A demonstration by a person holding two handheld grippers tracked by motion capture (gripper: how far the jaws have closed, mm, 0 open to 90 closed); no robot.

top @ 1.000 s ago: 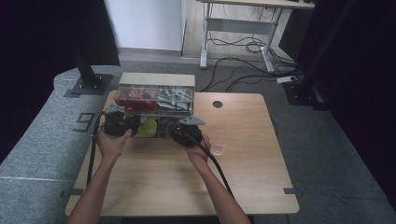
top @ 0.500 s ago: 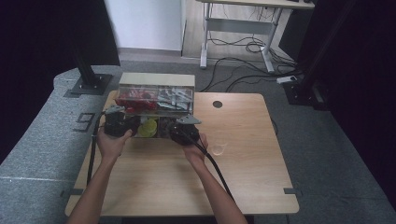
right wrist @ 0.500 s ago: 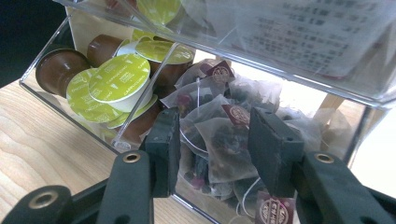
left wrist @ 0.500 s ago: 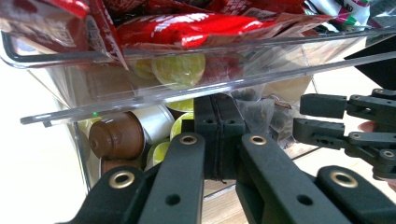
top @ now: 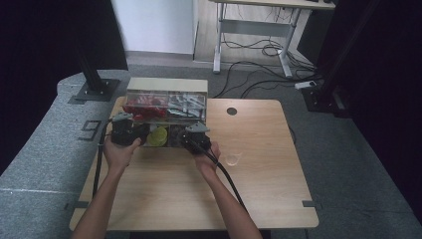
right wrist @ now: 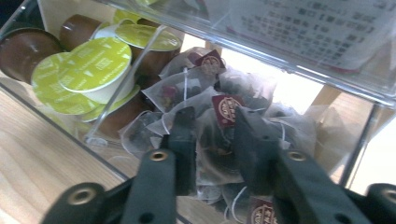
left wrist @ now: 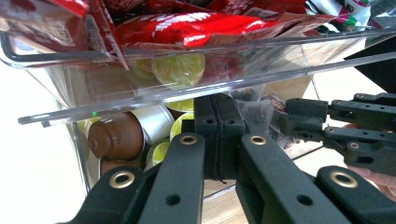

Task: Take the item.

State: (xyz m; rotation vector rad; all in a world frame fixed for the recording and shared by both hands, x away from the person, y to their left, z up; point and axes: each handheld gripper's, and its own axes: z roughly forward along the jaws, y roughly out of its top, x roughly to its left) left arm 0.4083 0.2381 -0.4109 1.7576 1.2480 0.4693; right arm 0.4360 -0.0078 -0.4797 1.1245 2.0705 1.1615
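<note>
Clear acrylic organiser (top: 166, 99) stands at the far left edge of your wooden table (top: 259, 179), on grey carpet with dark curtains around. Your right gripper (right wrist: 215, 123) is inside the lower drawer and its jaws have just been closing around a tea bag (right wrist: 223, 112); whether the pads already press on it cannot be told. Judged step: picking. Next, finish the squeeze, then draw back without snagging the strings. Your left gripper (left wrist: 219, 126) is fully closed on nothing, resting at the drawer beside the coffee capsules (left wrist: 114, 135).
</note>
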